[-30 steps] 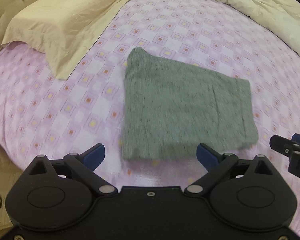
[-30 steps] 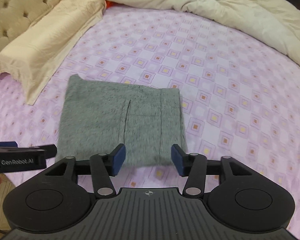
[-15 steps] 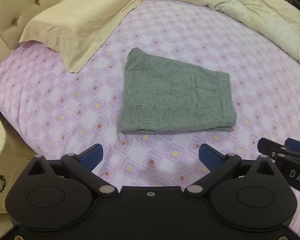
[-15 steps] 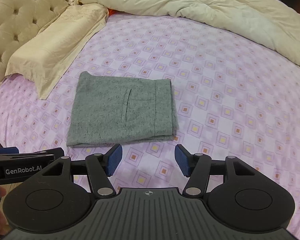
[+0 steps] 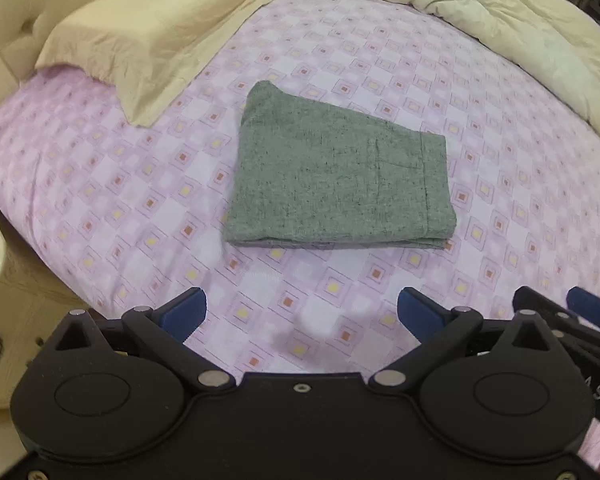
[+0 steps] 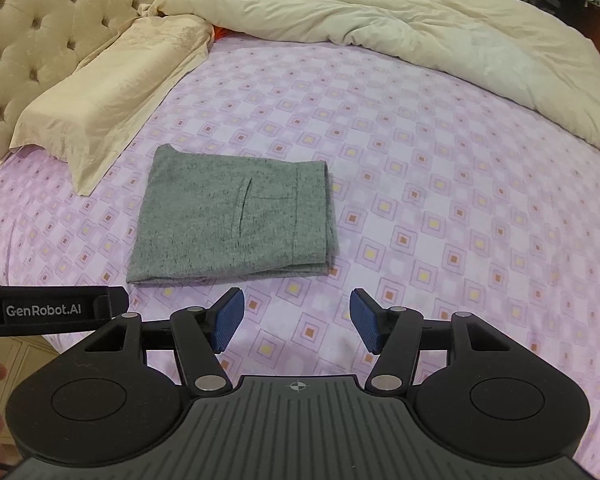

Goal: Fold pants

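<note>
The grey pants [image 5: 336, 176] [image 6: 236, 216] lie folded into a flat rectangle on the pink patterned bed sheet [image 5: 500, 184] [image 6: 440, 200], pocket slit facing up. My left gripper [image 5: 302, 314] hovers open over the sheet, short of the pants' near edge, with nothing between its blue pads. My right gripper [image 6: 296, 320] is open too, empty, just in front of the pants' near right corner. Neither gripper touches the fabric. The right gripper's fingers [image 5: 580, 316] show at the right edge of the left wrist view.
A cream pillow [image 6: 112, 96] lies left of the pants against a tufted headboard [image 6: 36, 24]. A cream duvet [image 6: 420, 28] is bunched along the far and right side of the bed. A pale bedside cabinet [image 5: 4, 292] stands off the bed's left edge.
Both grippers have drawn back and risen from the folded pants, which now sit farther away in both views. Both stayed open and the pants have not shifted.
</note>
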`<state>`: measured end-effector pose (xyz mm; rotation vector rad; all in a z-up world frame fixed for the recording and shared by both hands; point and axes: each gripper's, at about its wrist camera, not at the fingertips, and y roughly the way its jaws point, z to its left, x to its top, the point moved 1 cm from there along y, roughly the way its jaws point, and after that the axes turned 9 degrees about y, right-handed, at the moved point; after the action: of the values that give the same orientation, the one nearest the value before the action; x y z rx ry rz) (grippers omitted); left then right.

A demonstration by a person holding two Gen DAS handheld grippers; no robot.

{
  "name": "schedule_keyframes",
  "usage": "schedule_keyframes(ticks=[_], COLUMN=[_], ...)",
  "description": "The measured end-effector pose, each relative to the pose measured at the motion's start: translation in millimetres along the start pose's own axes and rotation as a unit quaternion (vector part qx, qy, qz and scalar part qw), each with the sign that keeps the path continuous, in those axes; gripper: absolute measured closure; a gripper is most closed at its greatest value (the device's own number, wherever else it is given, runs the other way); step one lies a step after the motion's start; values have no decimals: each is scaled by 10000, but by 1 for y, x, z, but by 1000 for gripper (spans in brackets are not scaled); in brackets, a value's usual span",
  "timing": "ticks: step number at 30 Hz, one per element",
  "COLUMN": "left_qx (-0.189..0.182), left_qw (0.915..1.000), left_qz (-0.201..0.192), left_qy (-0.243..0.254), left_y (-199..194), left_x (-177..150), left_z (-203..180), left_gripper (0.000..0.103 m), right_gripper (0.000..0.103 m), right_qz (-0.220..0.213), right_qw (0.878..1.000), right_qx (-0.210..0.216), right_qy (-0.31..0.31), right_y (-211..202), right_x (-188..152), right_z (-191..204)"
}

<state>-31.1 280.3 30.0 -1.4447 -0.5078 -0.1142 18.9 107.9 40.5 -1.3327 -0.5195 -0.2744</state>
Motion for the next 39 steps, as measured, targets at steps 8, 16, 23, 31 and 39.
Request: schedule_keyframes(ticks=[8,16,23,31,39], left_qx=[247,83,129,284,78], left_qw=[9997,10000,9999,9995,9995], left_qz=[-53,-43,-44,69,288], left_qy=[22,-17,17,125,85], left_y=[-3,-3,-2,1,10], left_x=[2,1,3,2,4], left_z=[8,14,16,19,25], left_gripper=[1,1,1,1,2], right_gripper=[46,46,46,46,46], right_qz=[-69,-64,-34,8,41], right_qw=[9999,9999,9999,9998,9998], right_qx=[-98,-106,-129,-110,-116], right_qy=[-98,-98,-101,-156,-165], right_y=[-2,-3,-2,0,2], right_x=[-2,-1,-1,-1,0], right_z=[7,10,14,20,24])
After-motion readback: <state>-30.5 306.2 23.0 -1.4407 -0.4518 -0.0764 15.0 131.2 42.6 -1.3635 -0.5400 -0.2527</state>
